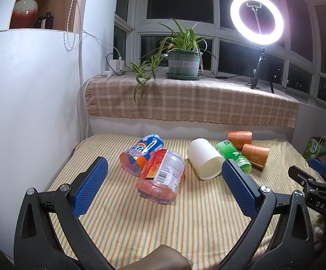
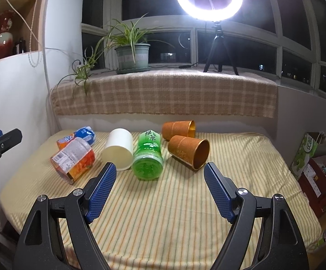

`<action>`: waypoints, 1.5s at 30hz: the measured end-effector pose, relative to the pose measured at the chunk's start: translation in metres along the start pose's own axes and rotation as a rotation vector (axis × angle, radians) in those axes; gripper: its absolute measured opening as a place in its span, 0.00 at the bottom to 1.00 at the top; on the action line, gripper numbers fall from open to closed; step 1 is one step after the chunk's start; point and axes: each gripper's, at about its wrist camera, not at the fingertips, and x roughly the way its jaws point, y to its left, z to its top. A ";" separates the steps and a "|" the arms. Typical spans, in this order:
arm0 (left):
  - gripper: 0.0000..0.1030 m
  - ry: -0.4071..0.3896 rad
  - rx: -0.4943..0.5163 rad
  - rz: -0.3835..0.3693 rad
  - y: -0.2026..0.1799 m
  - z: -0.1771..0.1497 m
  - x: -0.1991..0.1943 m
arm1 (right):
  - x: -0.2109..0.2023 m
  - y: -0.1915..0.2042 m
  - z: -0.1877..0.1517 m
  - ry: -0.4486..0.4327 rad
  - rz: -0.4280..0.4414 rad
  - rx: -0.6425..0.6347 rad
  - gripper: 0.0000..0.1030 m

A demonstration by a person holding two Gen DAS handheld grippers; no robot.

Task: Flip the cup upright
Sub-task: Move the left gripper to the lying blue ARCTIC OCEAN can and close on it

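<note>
Cups lie tipped: white cup (image 2: 118,149) at my 11 o'clock, mouth empty. Both grippers, left gripper (image 1: 164,176) and right gripper (image 2: 159,176), gape over bare striped cloth (image 2: 185,213).

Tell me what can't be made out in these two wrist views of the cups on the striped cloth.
- Far brown cup: in the left wrist view, its lower part is hidden behind the near brown cup.
- White cup: whether anything is inside can't be told; the interior is washed out.
- Right gripper: left wrist view cuts it at the edge.
- Small print on the pink bottle: too small.
</note>
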 end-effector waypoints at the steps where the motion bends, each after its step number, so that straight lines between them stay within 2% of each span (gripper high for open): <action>1: 1.00 0.005 -0.002 0.003 0.003 0.000 0.001 | 0.002 0.001 0.001 0.002 0.003 0.001 0.78; 7: 1.00 0.019 -0.004 0.038 0.021 0.001 0.010 | 0.020 0.009 0.007 0.029 0.049 0.006 0.78; 14: 1.00 0.080 0.034 0.014 0.046 0.011 0.035 | 0.037 0.021 0.019 0.032 0.086 -0.003 0.78; 19: 1.00 0.214 0.043 -0.081 0.068 0.027 0.081 | 0.043 0.029 0.015 0.049 0.099 -0.007 0.78; 24: 1.00 0.323 0.023 -0.134 0.085 0.045 0.136 | 0.045 0.031 0.008 0.070 0.088 -0.017 0.78; 29: 1.00 0.450 -0.033 -0.236 0.096 0.056 0.193 | 0.046 0.026 0.003 0.087 0.072 -0.012 0.78; 32: 0.96 0.528 -0.046 -0.266 0.096 0.056 0.231 | 0.048 0.022 0.000 0.097 0.061 -0.006 0.78; 34: 0.93 0.570 -0.050 -0.246 0.095 0.054 0.253 | 0.048 0.019 -0.002 0.104 0.056 -0.001 0.78; 39: 0.93 0.666 -0.019 -0.255 0.084 0.045 0.289 | 0.049 0.011 -0.006 0.113 0.035 0.013 0.78; 45: 0.93 0.735 0.030 -0.253 0.073 0.035 0.313 | 0.054 -0.001 -0.009 0.128 0.020 0.045 0.78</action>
